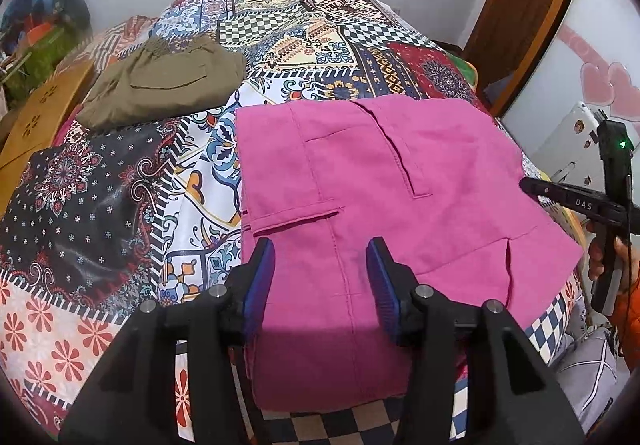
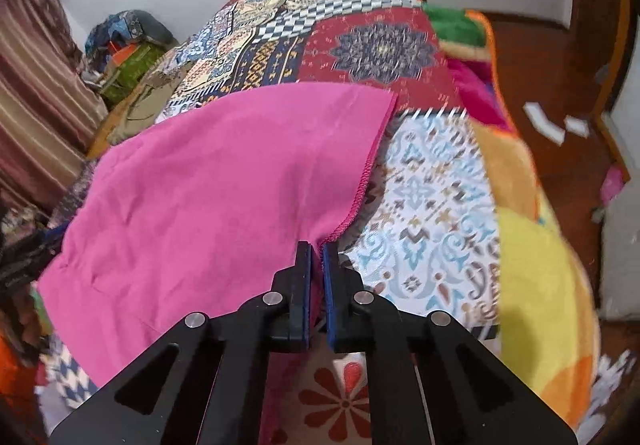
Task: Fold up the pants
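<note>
Pink pants [image 1: 360, 173] flat on bed [image 1: 100, 181]. Right gripper [image 2: 318, 245] pinches near right hem corner; left gripper [image 1: 320, 249], half-open, empty, hovers over near left edge. Fold runs far.

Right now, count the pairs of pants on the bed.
2. The pink pants lie in front, the right gripper shut on their edge; the olive pants lie folded farther back left. More may be hidden.

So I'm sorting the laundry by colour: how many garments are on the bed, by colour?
Pink: 1, the pink pants pinched at the hem by the right gripper
Olive: 1, the folded olive pants
Total: 2
</note>
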